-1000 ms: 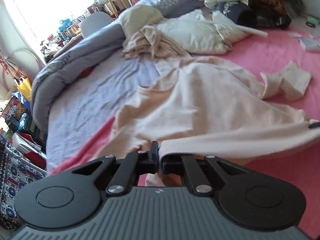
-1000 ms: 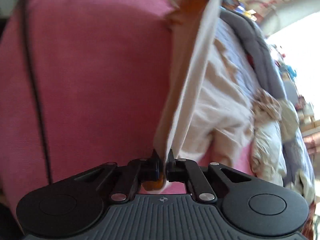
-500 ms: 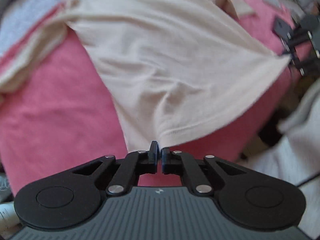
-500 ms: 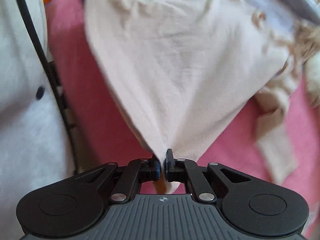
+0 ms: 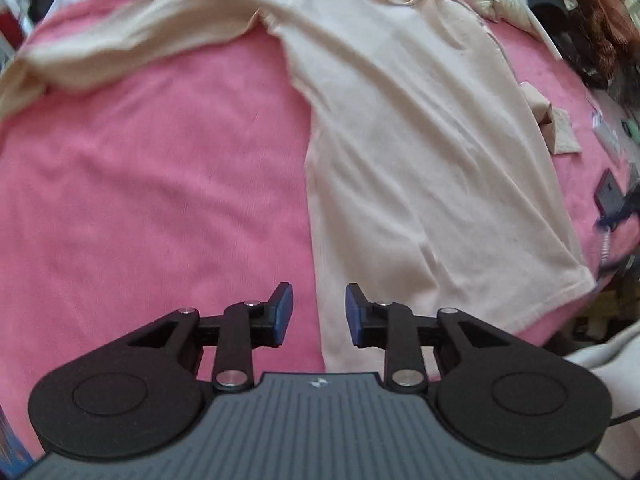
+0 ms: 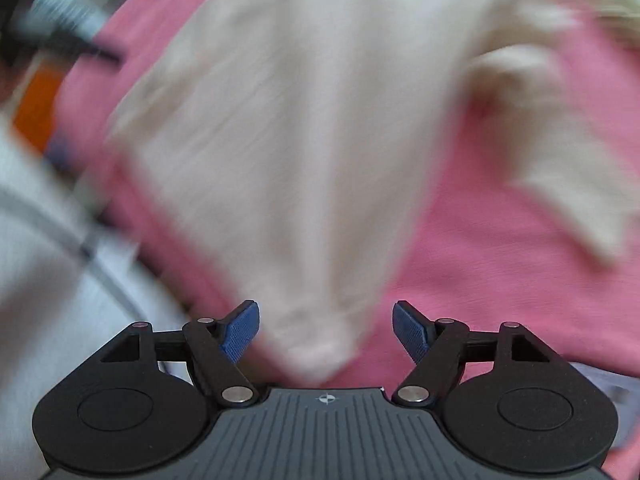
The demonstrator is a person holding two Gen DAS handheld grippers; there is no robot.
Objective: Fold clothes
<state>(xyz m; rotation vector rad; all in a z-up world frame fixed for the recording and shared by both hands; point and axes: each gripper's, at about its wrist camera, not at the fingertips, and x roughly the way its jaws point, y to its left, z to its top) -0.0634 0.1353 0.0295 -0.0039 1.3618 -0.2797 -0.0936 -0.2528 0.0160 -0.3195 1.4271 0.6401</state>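
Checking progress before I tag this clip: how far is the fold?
Done: the beige shirt is spread flat on the pink sheet. In hand: nothing. The left gripper and right gripper have just been opening, and their pads stand clear of the hem corners. Left: every fold. The long sleeve lies stretched out sideways, the body unfolded.

Each hand-held gripper [image 5: 319, 314] [image 6: 326, 332] has black linkage arms, silver screws, blue textured pads [image 6: 240, 332] and a ribbed grey body.
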